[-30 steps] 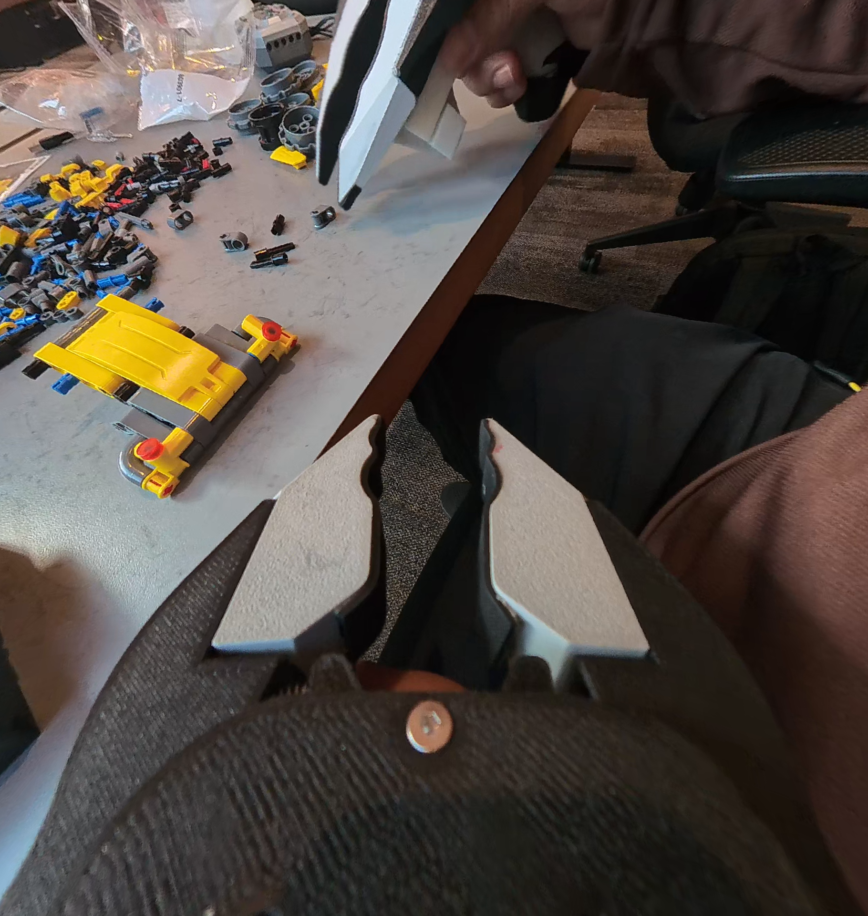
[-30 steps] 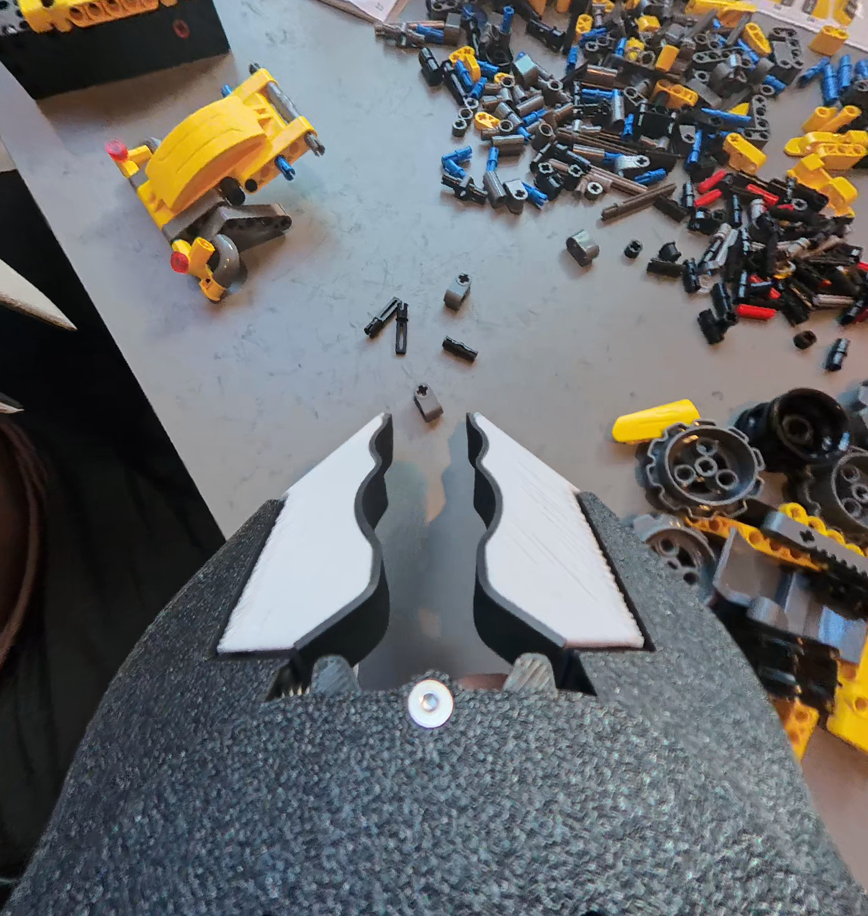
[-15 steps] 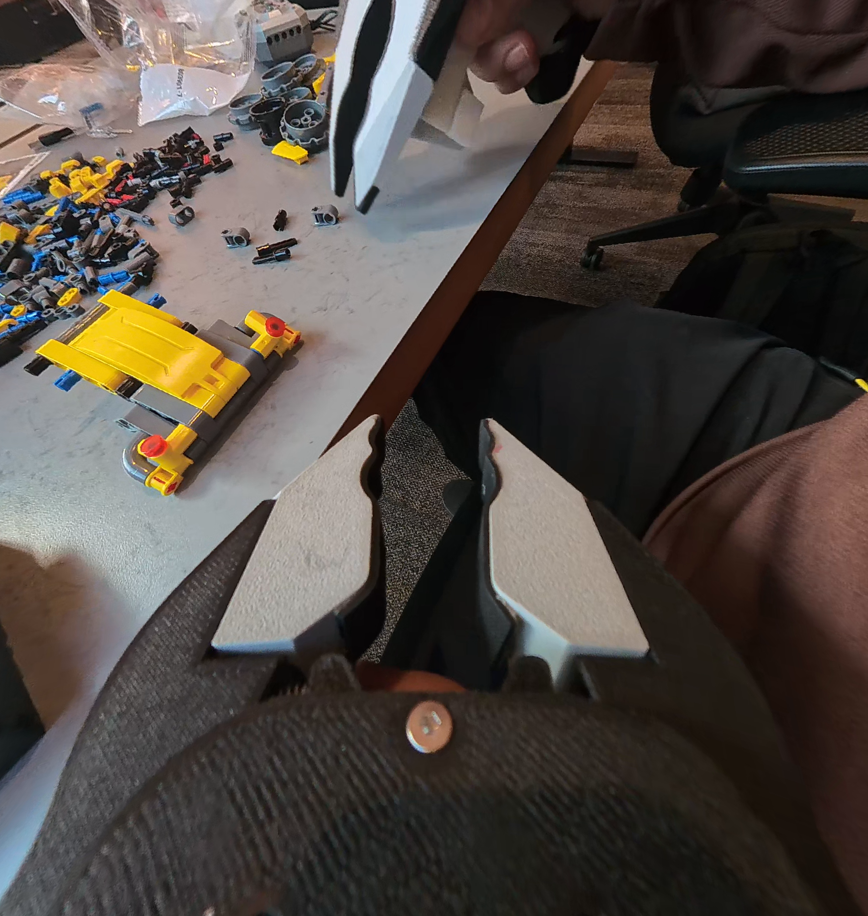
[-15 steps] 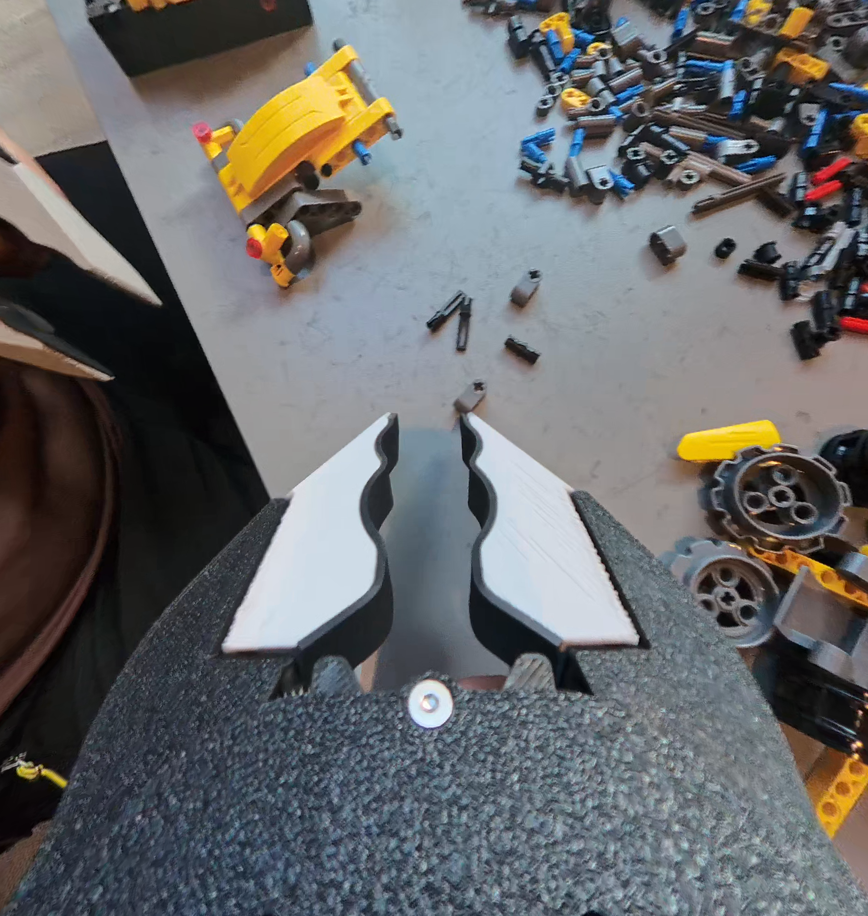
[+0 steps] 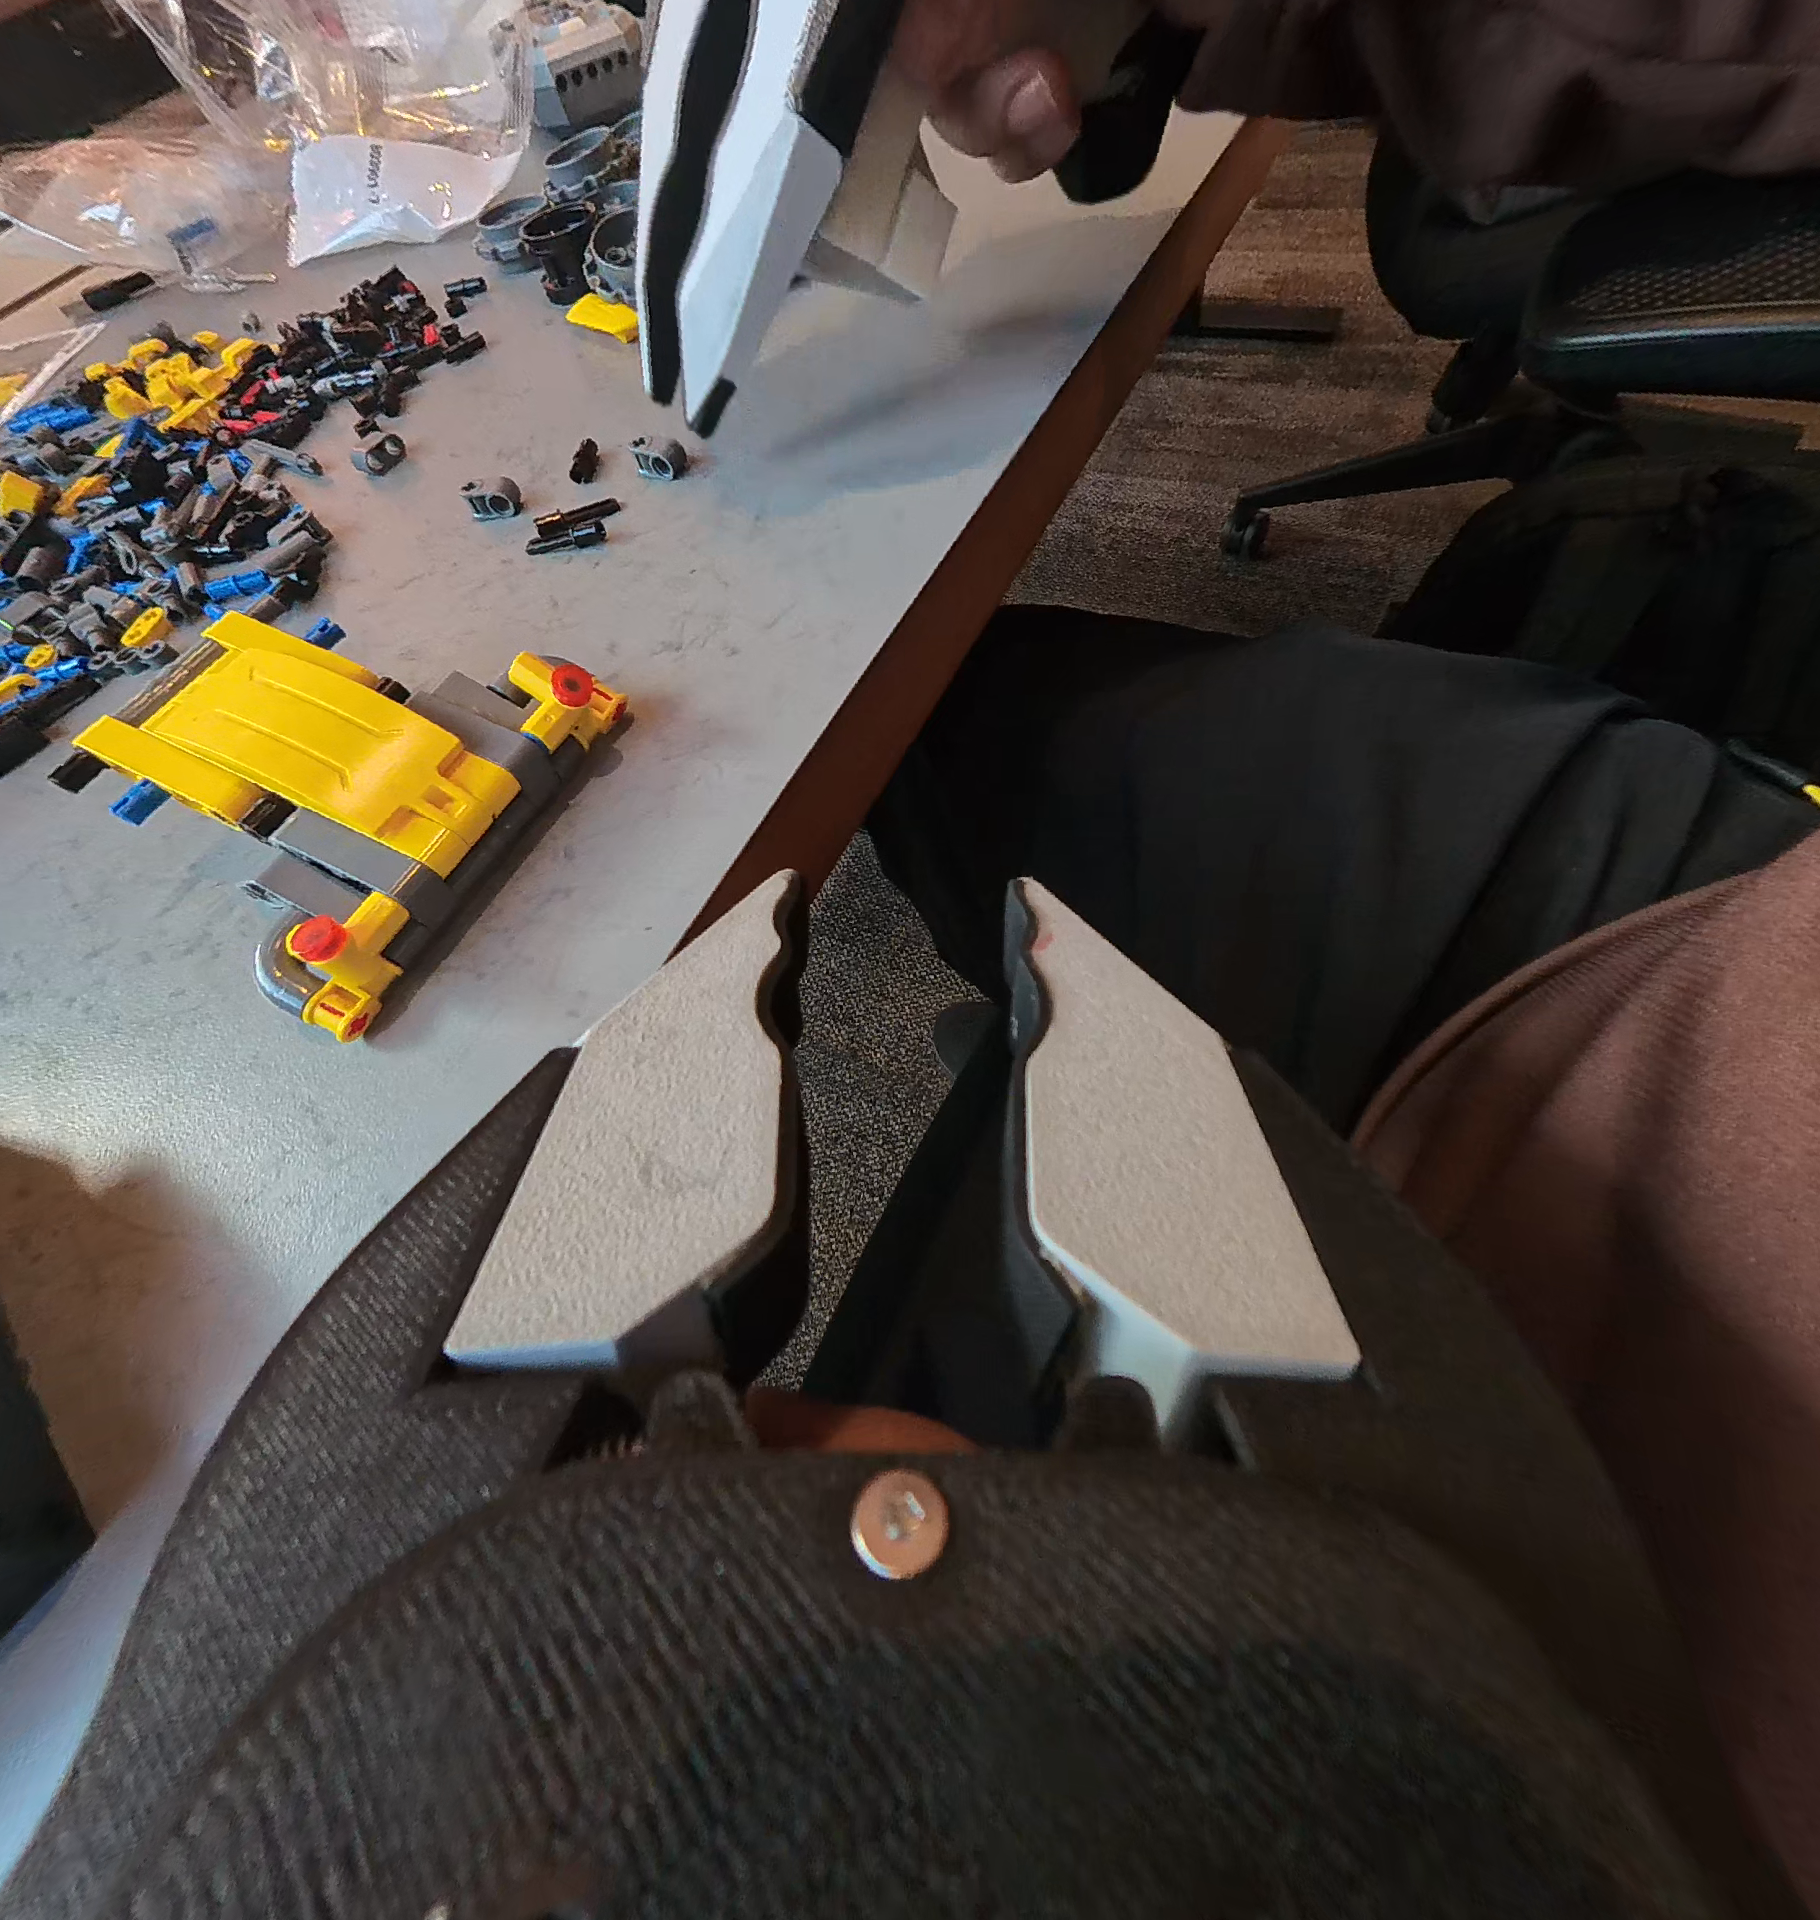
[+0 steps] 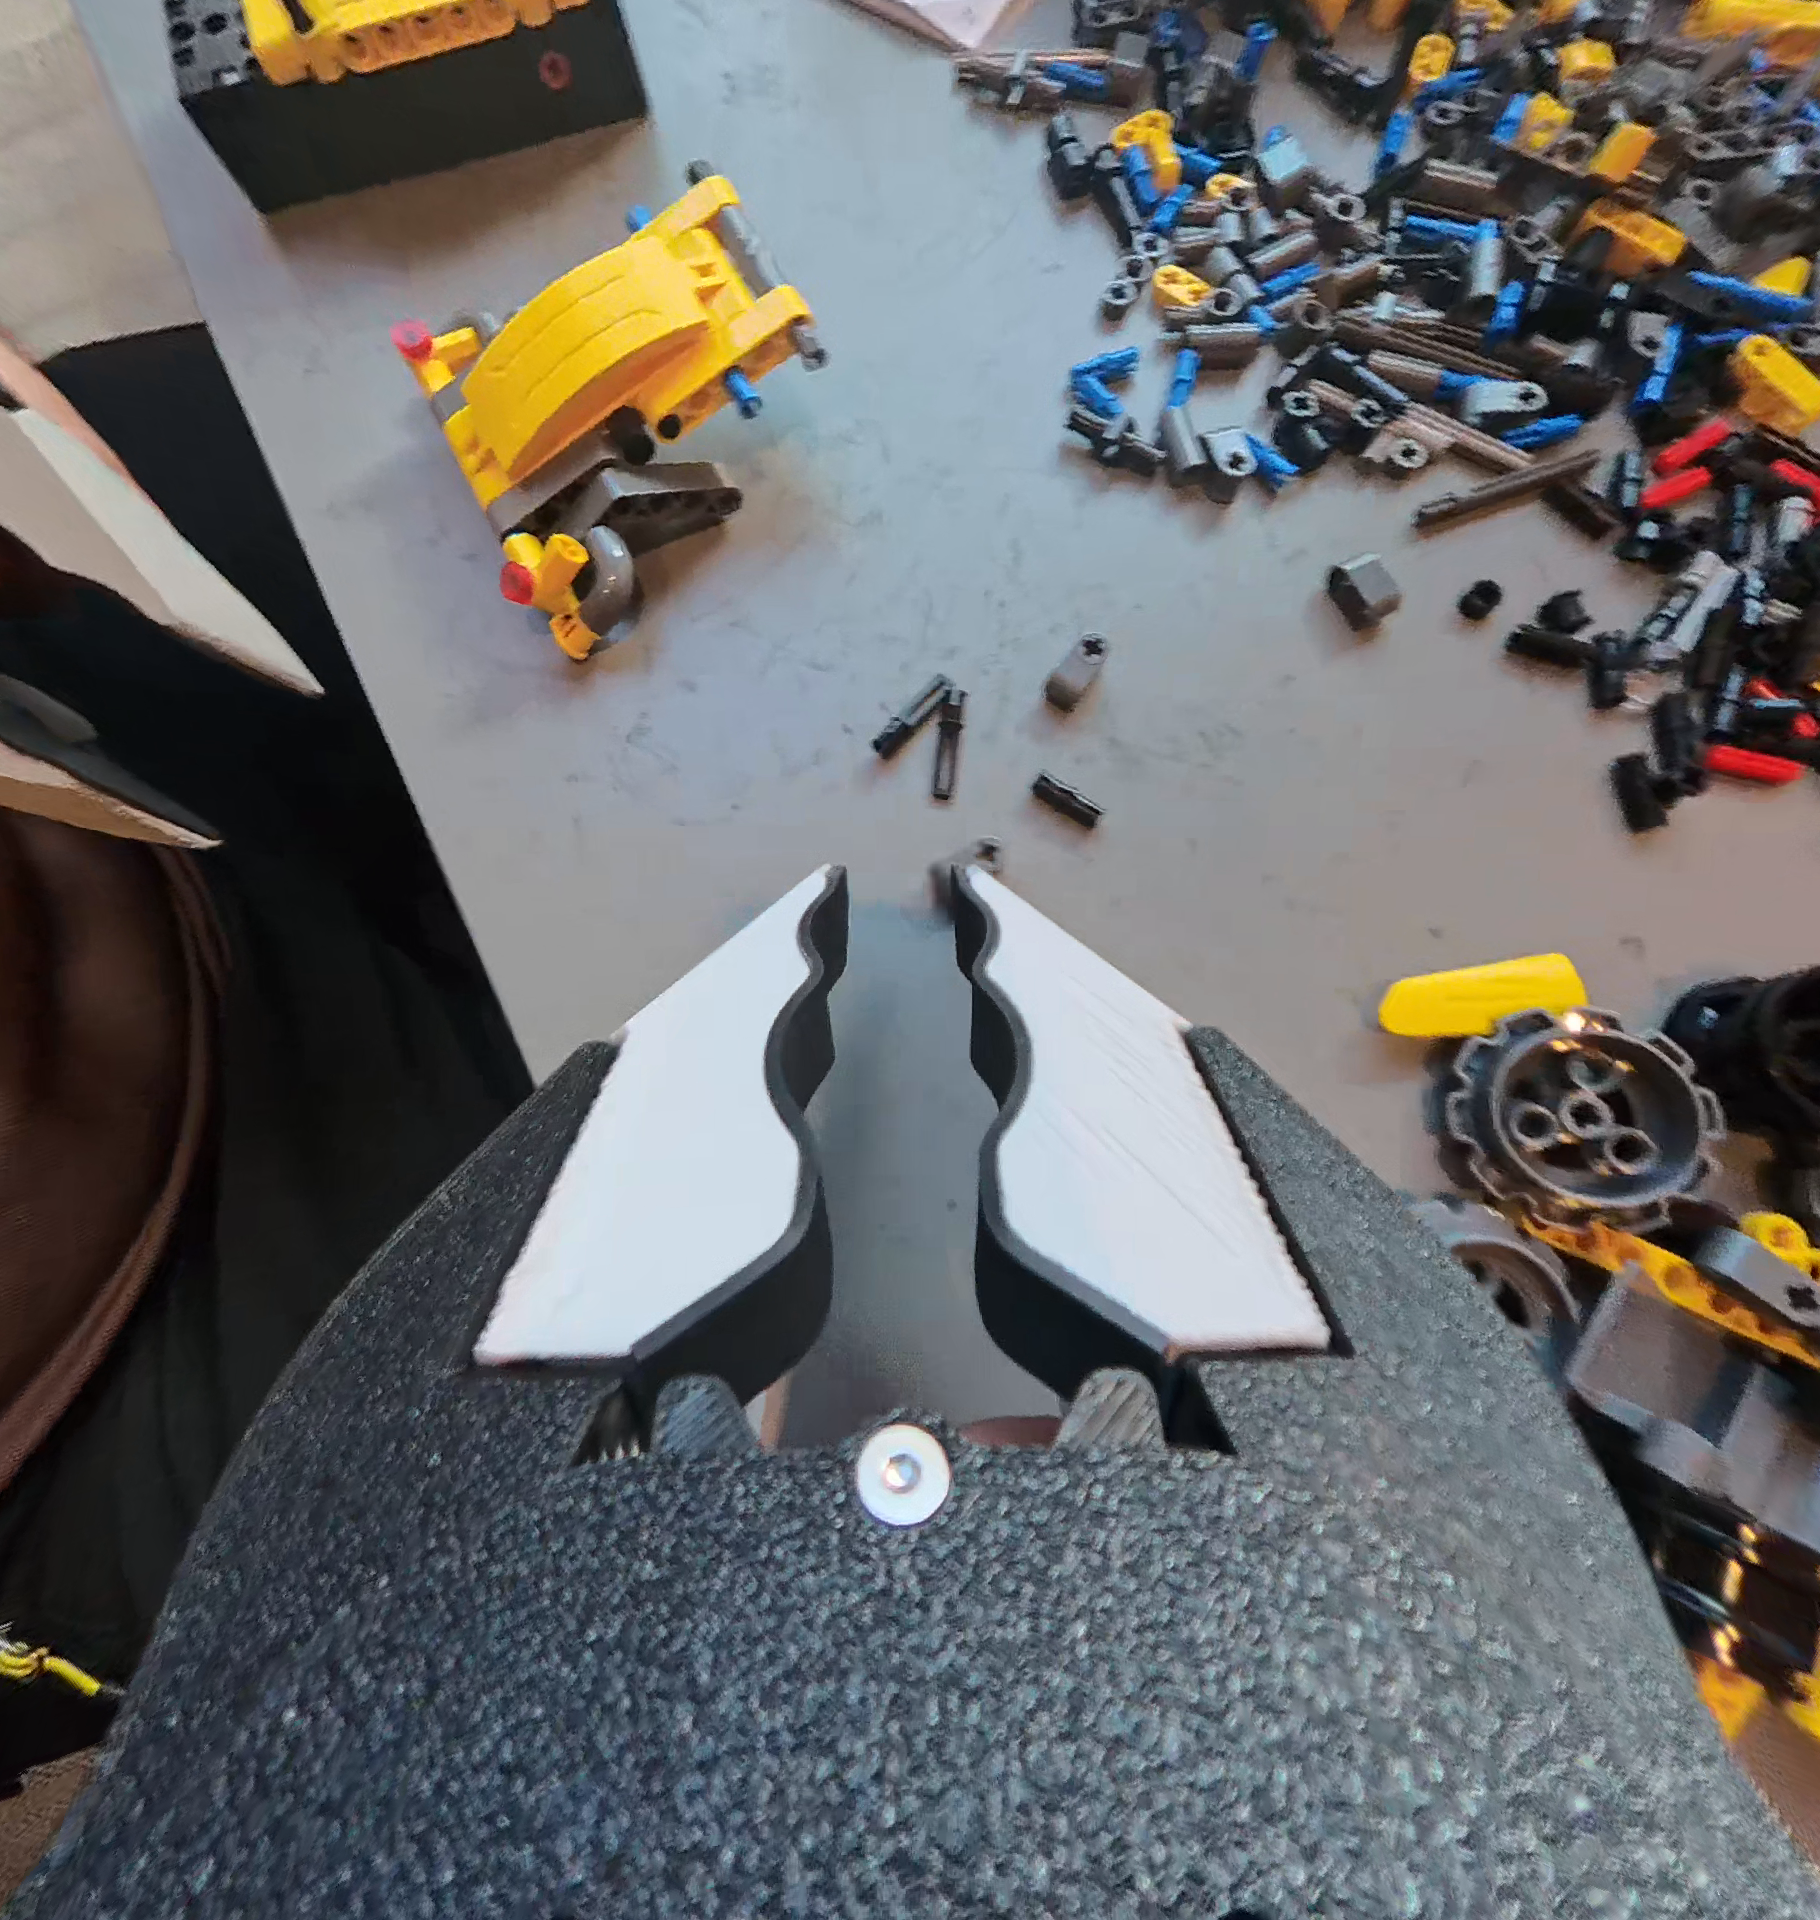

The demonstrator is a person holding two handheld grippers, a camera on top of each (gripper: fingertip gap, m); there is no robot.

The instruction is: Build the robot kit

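My right gripper (image 6: 898, 881) is open and empty, low over the grey table (image 6: 781, 675). A small grey connector piece (image 6: 973, 860) lies just past its right fingertip. Beyond it lie a short black pin (image 6: 1066, 800), two black pins (image 6: 927, 722) and a grey connector (image 6: 1077, 670). In the left wrist view the right gripper (image 5: 690, 400) hovers just above the grey connector piece (image 5: 660, 457). My left gripper (image 5: 901, 899) is open and empty, off the table edge, over a person's dark-trousered lap (image 5: 1249, 831). A yellow and grey brick assembly (image 5: 355, 790) lies on the table; it also shows in the right wrist view (image 6: 605, 416).
A heap of yellow, blue, black and red loose pieces (image 6: 1508, 312) covers the far right. Black toothed wheels (image 6: 1581, 1122) and a yellow-grey build (image 6: 1716, 1351) sit at the right. A black box (image 6: 397, 114) stands far left. Plastic bags (image 5: 345, 135) and an office chair (image 5: 1664, 312) show too. Across from one pair of fingers to the other is roughly 15 centimeters. The right tips stand about 5 centimeters off the grey connector (image 6: 1077, 670).
My right gripper has moved forward and down towards the small grey connector piece, which now sits at its right fingertip. My left gripper has stayed still.
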